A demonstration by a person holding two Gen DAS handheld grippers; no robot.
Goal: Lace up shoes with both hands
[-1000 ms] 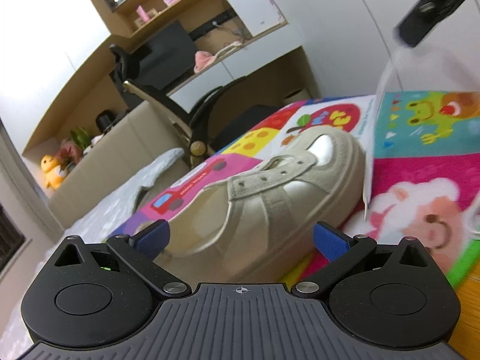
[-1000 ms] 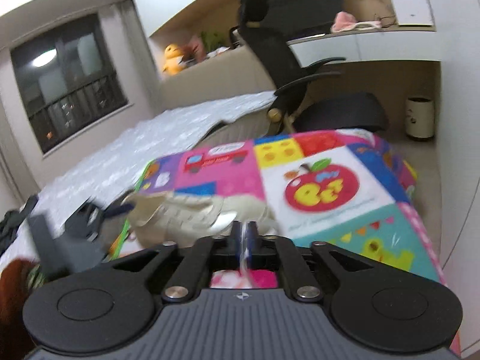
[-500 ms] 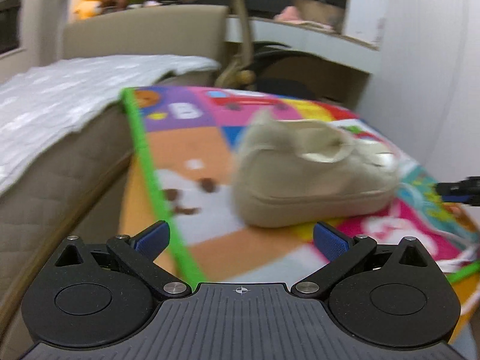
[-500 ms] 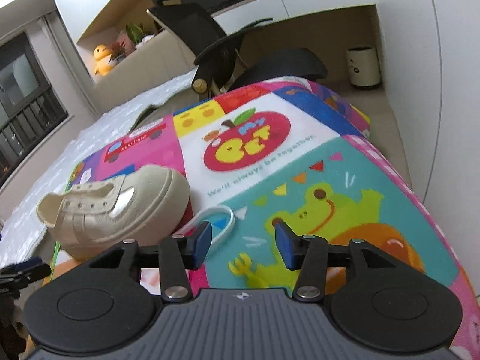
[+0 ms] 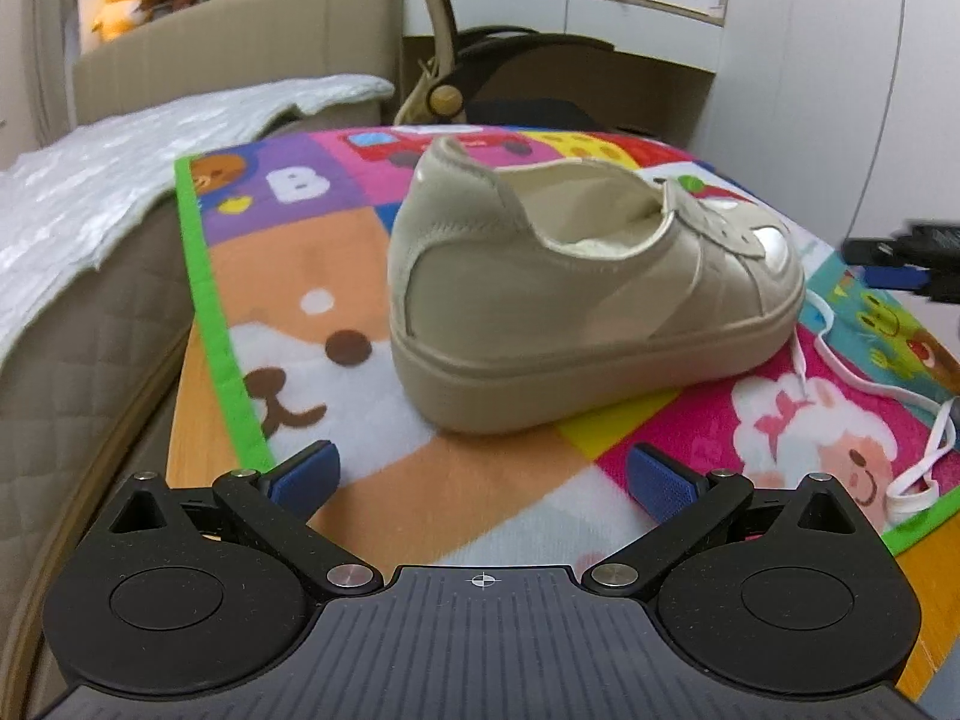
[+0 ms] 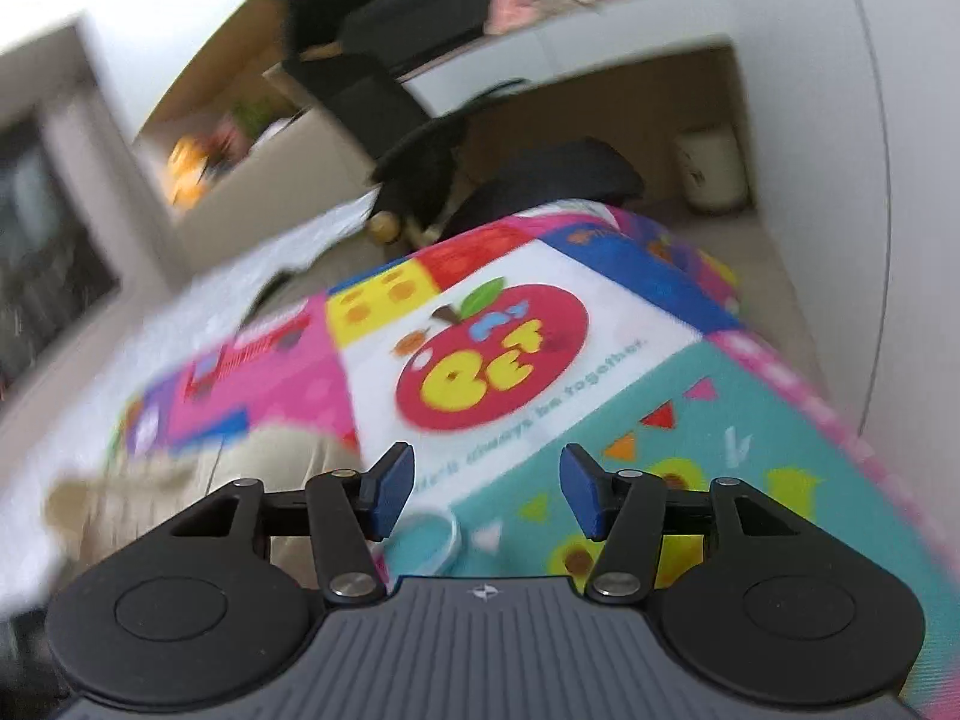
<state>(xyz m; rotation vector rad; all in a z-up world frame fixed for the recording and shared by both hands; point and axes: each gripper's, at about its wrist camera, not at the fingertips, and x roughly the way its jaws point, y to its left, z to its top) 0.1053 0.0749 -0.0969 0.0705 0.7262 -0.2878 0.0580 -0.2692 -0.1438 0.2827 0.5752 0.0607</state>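
A beige shoe [image 5: 576,294] stands on the colourful play mat [image 5: 336,300] with its heel toward the left wrist camera. Its eyelets carry no lace. A white lace [image 5: 864,384] lies loose on the mat to the right of the toe. My left gripper [image 5: 480,474] is open just behind the heel, with nothing between its blue pads. The right gripper [image 6: 486,489] is open above the mat, empty. A loop of the lace [image 6: 441,534] shows below its left pad, and the blurred shoe [image 6: 198,480] lies to its left. The right gripper [image 5: 906,264] also appears at the right edge of the left wrist view.
The mat's green border [image 5: 210,312] runs by a wooden edge, with a quilted bed [image 5: 78,276] on the left. An office chair [image 6: 540,180], a desk and a small bin [image 6: 711,168] stand beyond the mat. A white wall [image 5: 840,60] is close on the right.
The right gripper has opened and let go of the lace, which now lies on the mat. My left gripper has swung round from the shoe's side to behind its heel.
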